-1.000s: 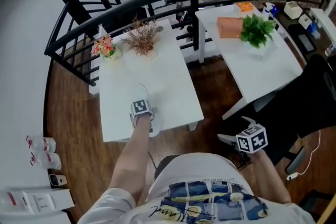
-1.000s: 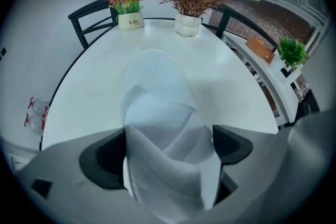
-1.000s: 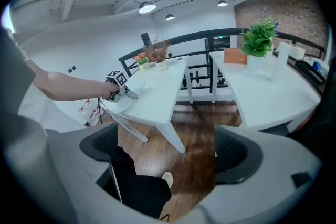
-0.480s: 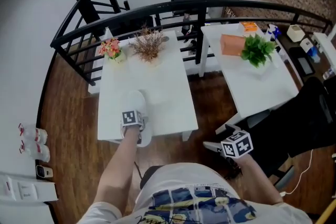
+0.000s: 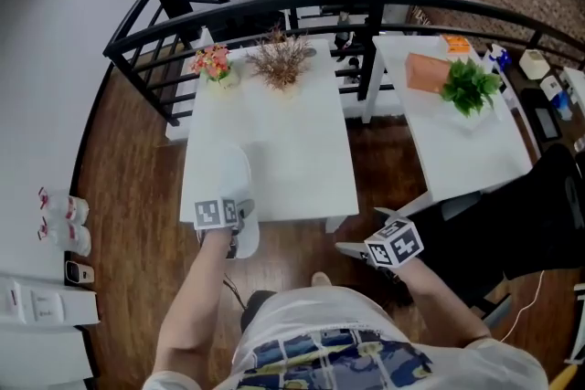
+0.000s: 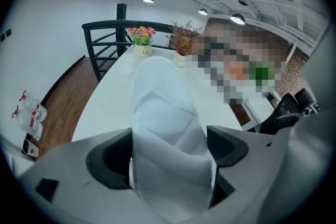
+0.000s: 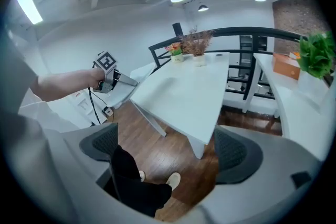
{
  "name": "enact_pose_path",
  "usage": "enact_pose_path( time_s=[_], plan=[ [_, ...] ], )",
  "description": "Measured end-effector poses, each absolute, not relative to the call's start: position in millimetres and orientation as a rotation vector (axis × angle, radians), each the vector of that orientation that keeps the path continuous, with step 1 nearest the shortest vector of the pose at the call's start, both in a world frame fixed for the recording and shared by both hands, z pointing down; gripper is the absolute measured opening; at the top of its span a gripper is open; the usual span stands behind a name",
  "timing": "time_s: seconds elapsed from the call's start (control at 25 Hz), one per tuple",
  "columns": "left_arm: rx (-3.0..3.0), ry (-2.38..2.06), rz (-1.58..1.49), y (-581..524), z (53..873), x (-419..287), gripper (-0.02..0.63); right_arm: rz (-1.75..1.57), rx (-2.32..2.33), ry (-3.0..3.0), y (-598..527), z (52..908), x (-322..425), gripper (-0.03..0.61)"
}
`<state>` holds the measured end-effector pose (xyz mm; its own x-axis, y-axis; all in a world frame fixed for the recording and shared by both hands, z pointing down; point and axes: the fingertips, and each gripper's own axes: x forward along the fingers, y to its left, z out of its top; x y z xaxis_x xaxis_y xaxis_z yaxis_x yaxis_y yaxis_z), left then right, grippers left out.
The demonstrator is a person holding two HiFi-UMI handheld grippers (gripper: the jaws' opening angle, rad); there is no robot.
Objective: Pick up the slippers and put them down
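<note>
Only its own view shows left tongs [image 6: 169, 155] pinching the slipper [image 6: 161, 105]; right tongs [image 7: 170, 152] spread.

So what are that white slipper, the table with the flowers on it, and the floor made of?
The slipper looks like soft, matt white cloth: it creases and folds where it is gripped. The table has a hard, smooth, flat white top with a slight sheen, perhaps painted or laminated board; the look leaves that open. The floor is brown wood or wood-look planks, fairly glossy, with board lines showing.

Office-like room, white tables [image 5: 292, 142], black railing [image 5: 274, 3]
</note>
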<state>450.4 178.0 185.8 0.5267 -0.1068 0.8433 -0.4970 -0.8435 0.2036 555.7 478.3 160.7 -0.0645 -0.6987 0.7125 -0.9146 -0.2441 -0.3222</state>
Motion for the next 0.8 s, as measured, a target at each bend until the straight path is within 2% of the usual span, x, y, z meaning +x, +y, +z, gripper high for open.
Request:
enact_pose_path(
  time_s=[0.24, 0.44, 0.8],
  plan=[
    [2.335, -0.543, 1.192, 180, 171, 379, 0.428, 1.177, 1.741, -1.845, 438, 170, 503, 0.591],
    [2.371, -0.514, 1.117, 139, 162, 335, 0.426, 1.087, 1.743, -1.841, 376, 161, 460, 0.591],
    [2.293, -0.599, 1.053, 45, 176, 133, 0.425, 1.055, 1.621, -1.864, 259, 156, 281, 0.591]
  ],
)
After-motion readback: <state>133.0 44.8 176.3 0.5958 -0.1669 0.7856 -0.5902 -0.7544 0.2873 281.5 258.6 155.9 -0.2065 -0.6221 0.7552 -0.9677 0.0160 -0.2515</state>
